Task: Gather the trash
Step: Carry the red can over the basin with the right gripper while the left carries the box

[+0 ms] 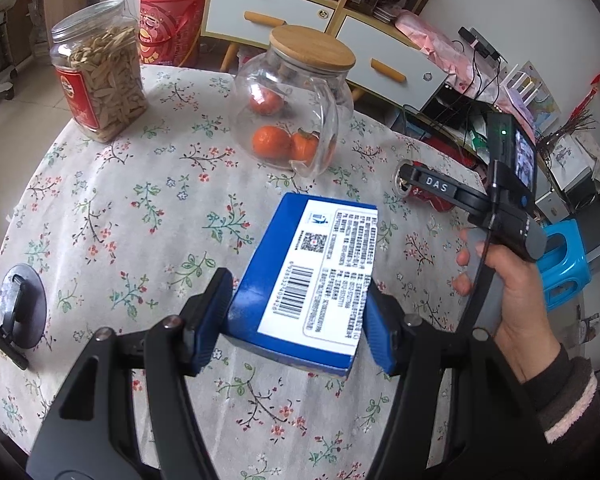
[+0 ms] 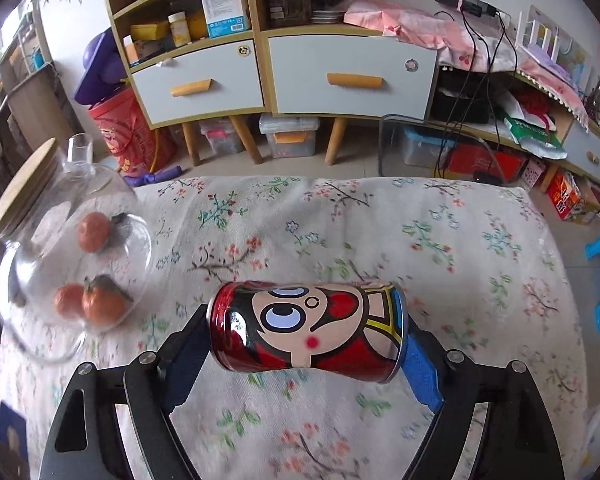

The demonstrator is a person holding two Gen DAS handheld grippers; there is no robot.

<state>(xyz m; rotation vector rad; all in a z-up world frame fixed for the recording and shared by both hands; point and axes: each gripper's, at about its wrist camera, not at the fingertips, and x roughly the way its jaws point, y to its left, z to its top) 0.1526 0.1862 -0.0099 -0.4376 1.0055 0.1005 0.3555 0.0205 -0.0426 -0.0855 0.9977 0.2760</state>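
A round table (image 1: 100, 208) covered in a floral cloth fills both views. In the left wrist view, the left gripper (image 1: 296, 320) has its blue-padded fingers (image 1: 210, 316) pinching the two long sides of a blue carton (image 1: 312, 272), which shows a white label with a barcode and small print. The carton's near end sits between the fingers and its far end points toward a glass jar (image 1: 292, 112) with a wooden lid, holding orange fruit. Far left stands a clear plastic jar of seeds (image 1: 100, 76) with a red label.

In the right wrist view, the right gripper (image 2: 304, 348) holds a red cartoon-printed can (image 2: 308, 328) sideways, one finger (image 2: 420, 368) against each end, the can lifted just above the cloth. The glass jar is to its left. In the left wrist view, the person's right hand (image 1: 508, 292) grips the handle at the right, beyond the carton.
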